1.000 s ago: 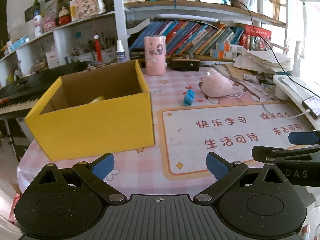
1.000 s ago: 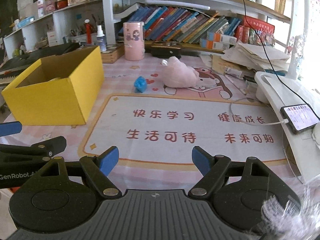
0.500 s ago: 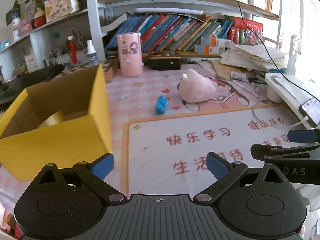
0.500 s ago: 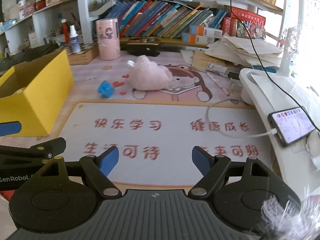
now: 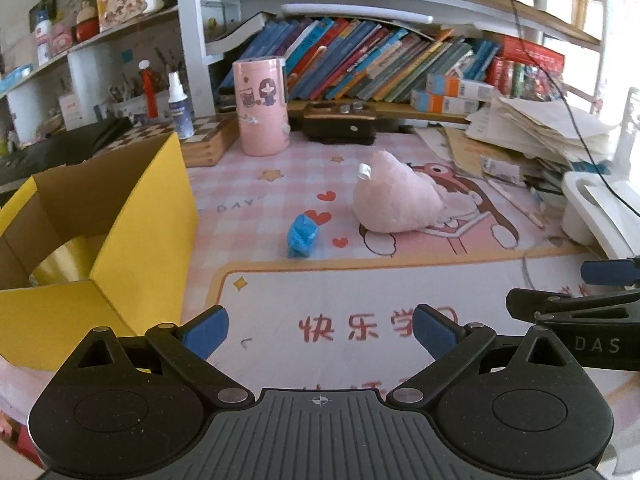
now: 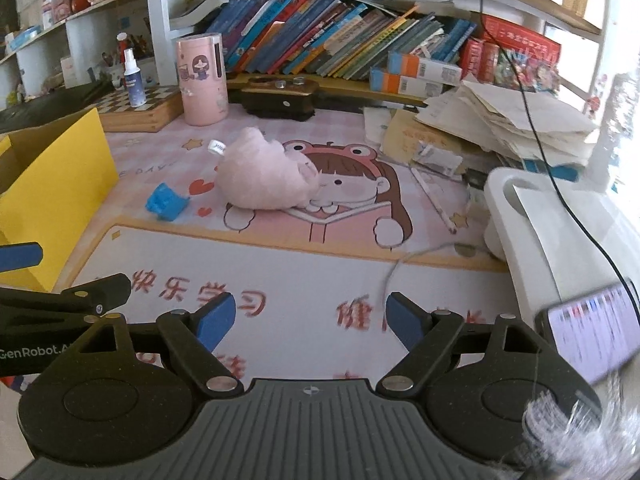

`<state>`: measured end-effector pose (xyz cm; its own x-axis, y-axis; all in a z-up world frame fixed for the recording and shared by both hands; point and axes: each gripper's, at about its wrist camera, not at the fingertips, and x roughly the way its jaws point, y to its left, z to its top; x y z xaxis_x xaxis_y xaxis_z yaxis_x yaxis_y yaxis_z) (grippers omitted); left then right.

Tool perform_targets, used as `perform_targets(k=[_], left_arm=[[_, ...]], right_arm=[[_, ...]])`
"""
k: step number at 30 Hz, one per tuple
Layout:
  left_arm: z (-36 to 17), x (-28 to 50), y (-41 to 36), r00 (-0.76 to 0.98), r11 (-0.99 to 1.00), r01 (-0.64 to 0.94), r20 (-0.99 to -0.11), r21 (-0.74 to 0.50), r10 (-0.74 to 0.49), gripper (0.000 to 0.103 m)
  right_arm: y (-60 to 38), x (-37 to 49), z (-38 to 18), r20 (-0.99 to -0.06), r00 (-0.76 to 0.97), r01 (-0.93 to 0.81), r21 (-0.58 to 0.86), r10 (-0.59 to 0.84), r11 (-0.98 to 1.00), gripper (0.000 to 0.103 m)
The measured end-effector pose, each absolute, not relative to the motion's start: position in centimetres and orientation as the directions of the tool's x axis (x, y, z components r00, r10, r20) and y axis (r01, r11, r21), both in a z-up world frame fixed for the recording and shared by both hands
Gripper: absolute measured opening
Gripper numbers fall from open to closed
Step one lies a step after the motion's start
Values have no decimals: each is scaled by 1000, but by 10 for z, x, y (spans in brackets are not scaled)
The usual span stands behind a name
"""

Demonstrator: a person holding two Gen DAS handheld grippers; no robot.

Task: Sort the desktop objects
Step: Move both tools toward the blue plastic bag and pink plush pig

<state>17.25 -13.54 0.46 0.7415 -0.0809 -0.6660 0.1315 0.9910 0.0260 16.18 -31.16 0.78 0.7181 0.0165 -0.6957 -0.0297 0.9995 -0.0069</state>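
Observation:
A small blue object lies on the pink desk mat, beside a pink plush toy. Both also show in the right wrist view, the blue object left of the plush. An open yellow cardboard box stands at the left, with a yellow roll partly hidden inside. My left gripper is open and empty, low over the mat's front. My right gripper is open and empty, to the right of the left one.
A pink cylinder holder, a dark brown box and a chessboard box stand at the back under bookshelves. A paper stack, a white stand and a cabled phone are at the right.
Both grippers have moved right and forward toward the plush and blue object. The yellow box has slid to the left edge of both views. Both grippers stayed open.

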Motion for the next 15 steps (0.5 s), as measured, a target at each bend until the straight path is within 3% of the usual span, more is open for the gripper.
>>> perform_targets(k=[7, 15], left_arm=[[0, 200, -146, 747, 999, 43, -665, 31, -11, 100], [-9, 237, -153, 761, 997, 3, -647, 72, 44, 99]], right_arm=[[-326, 206, 3, -693, 714, -146, -8, 99, 989, 82], [-322, 262, -4, -668, 724, -332, -123, 169, 935, 84]])
